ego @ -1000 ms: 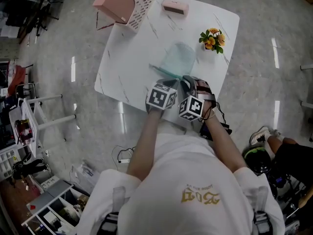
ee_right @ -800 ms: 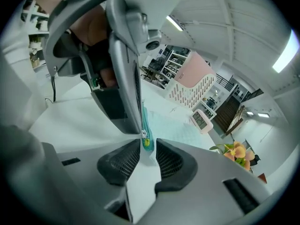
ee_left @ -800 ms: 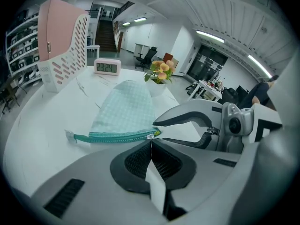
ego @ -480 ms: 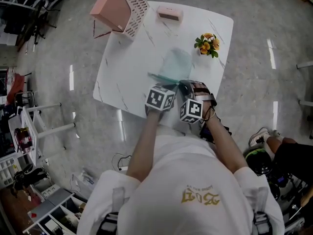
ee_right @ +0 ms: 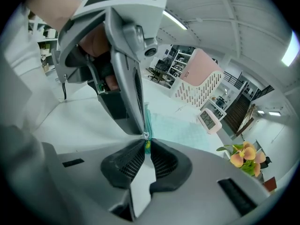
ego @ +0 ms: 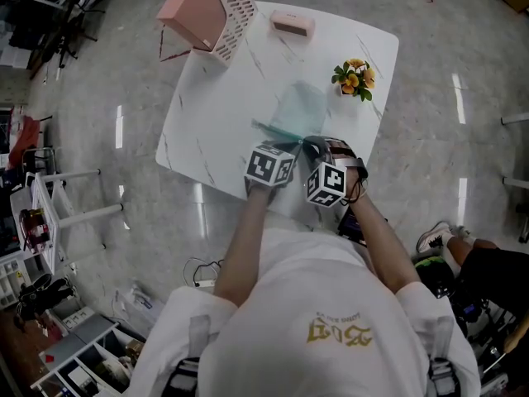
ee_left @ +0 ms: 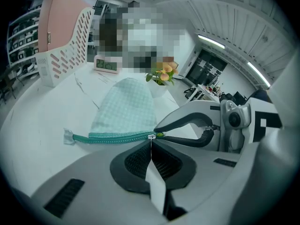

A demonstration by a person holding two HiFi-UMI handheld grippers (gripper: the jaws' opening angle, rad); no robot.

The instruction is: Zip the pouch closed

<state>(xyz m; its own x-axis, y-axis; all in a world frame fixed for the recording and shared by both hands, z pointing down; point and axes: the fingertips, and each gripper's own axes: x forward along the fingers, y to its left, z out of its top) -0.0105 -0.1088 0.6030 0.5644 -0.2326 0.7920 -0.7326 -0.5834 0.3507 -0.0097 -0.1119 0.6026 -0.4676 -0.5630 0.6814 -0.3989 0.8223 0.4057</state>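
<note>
While closing, right tongs [ee_right: 146, 144] tight on zipper [ee_right: 148, 120].

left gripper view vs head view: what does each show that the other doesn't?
Left gripper view only: the teeth of the zip, and the left hand-held gripper with jaws shut on the zip's end. Head view only: the person's shirt, the floor, the full outline of the table. Both: pouch, basket, clock, flowers.

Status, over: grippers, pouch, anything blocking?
Left gripper shut on pouch end. Right gripper, jaws just closing, pinches zipper pull. Nothing across the zipper.
</note>
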